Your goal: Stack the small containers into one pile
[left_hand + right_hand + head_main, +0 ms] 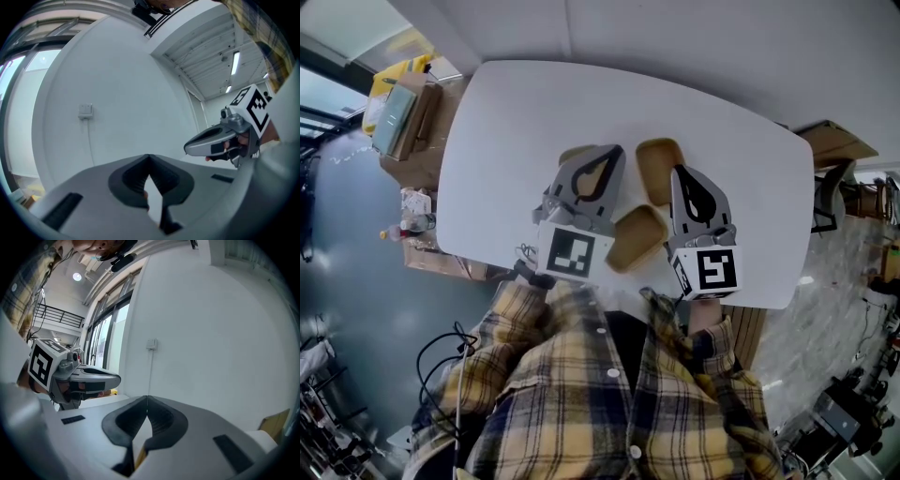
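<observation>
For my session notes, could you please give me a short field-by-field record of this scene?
surface: white table
containers: three tan small containers, none stacked
container 1: far middle
container 2: near middle, between the grippers
container 3: left, mostly hidden behind the left gripper
left gripper: jaws together, nothing held, above the table
right gripper: jaws together, nothing held, above the table
pile: not yet started
</observation>
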`<state>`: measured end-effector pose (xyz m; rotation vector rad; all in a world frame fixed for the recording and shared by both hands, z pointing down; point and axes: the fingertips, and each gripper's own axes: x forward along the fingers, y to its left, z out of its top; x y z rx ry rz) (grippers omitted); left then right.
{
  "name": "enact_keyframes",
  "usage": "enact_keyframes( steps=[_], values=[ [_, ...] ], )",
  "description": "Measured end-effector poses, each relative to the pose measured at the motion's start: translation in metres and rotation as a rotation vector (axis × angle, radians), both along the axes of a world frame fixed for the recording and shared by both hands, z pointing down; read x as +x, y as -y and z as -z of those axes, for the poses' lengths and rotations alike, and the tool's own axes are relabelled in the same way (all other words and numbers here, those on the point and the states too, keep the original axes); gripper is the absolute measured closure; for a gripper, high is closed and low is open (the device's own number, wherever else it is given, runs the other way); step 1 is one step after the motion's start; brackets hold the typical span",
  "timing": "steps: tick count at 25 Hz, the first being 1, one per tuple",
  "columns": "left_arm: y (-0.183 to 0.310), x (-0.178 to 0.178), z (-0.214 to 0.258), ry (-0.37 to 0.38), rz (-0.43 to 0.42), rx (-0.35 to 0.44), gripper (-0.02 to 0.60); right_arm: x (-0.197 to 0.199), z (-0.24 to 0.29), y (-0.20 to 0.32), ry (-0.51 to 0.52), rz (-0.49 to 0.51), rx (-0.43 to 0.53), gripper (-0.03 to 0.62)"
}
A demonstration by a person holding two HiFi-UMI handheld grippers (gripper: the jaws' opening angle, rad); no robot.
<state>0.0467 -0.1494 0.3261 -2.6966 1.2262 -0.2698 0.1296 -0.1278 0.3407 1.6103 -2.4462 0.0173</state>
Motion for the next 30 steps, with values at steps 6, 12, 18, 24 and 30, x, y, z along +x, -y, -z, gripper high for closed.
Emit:
enact_keyframes(
  steps=[6,12,18,24,30],
  values=[
    [0.006,-0.008,-0.031,0.040,0.027,-0.109,0.563,0.001,-0.005,-0.003,0.004,-0.007,-0.014,0.579],
    [0.018,-0.026,-0.063,0.073,0.055,-0.227,0.563,-0.001,-0.008,-0.002,0.003,-0.007,-0.023,0.579],
    [0.026,-0.051,-0.096,0.061,0.102,-0.346,0.534,-0.002,-0.014,-0.004,0.002,-0.018,-0.044,0.579],
    [0.027,-0.072,-0.148,0.046,0.166,-0.514,0.400,-0.001,-0.023,-0.005,-0.006,-0.015,-0.067,0.579],
    [0.024,-0.093,-0.199,0.036,0.247,-0.682,0.348,-0.001,-0.026,-0.005,-0.007,-0.013,-0.081,0.579]
  ],
)
